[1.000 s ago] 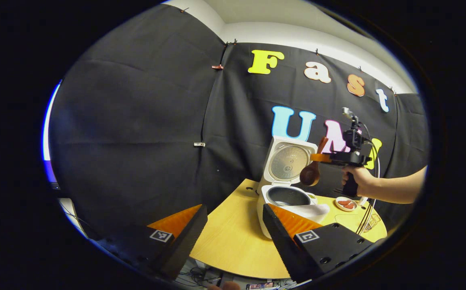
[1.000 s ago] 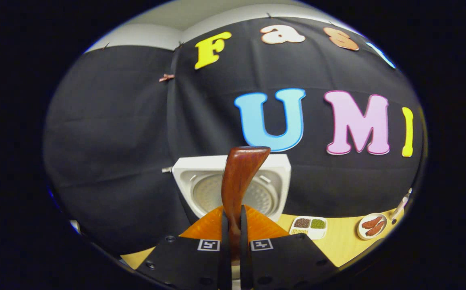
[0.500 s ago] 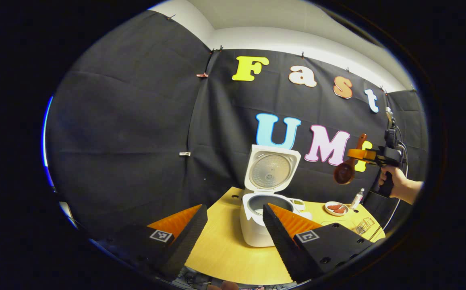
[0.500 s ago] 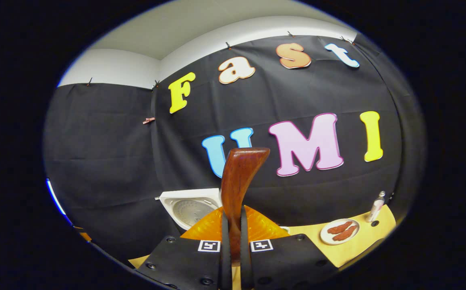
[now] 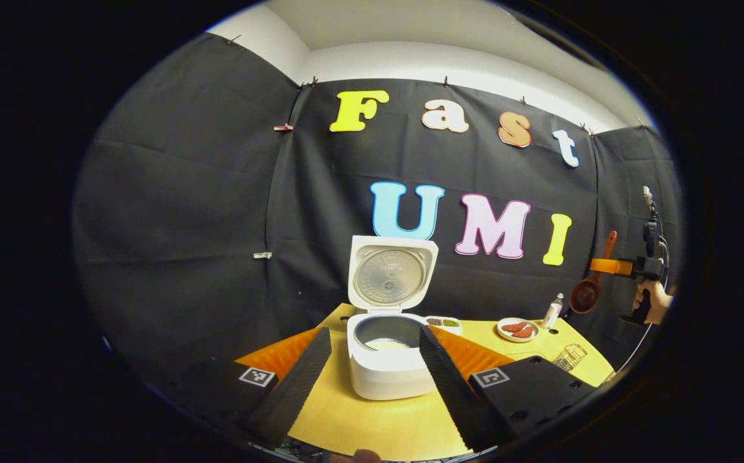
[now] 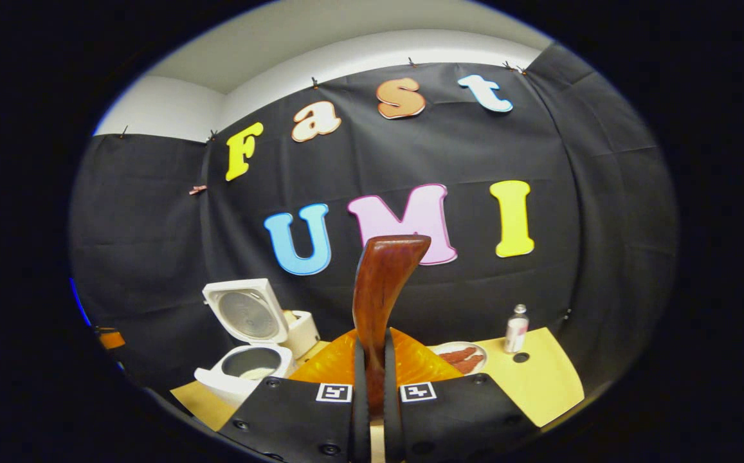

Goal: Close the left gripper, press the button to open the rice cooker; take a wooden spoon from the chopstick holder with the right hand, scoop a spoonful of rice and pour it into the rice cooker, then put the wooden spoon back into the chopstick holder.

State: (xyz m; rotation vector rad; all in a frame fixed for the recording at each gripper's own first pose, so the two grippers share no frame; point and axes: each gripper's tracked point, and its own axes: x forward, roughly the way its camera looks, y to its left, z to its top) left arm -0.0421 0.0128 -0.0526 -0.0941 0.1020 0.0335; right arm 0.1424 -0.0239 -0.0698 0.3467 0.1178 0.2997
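Since a second ago the right gripper (image 5: pixel 593 266) has carried the wooden spoon (image 5: pixel 590 289) from over the rice cooker (image 5: pixel 388 360) out past the desk's (image 5: pixel 378 424) right edge, fingers clamped on its handle. Left gripper (image 5: pixel 372 379) fingers stand apart, empty. Lid up, rice in the pot: pouring looks done; returning the spoon to the wire chopstick holder (image 5: pixel 568 355) remains.

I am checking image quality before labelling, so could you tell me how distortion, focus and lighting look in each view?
Left gripper view: strong fisheye bowing, the table edge curves; the rice cooker is sharp and evenly lit, with rice visible inside. Right gripper view: the same bowing; the wooden spoon handle, clamped in the right tool, looms large with a soft sheen, and the far bottle remains legible.
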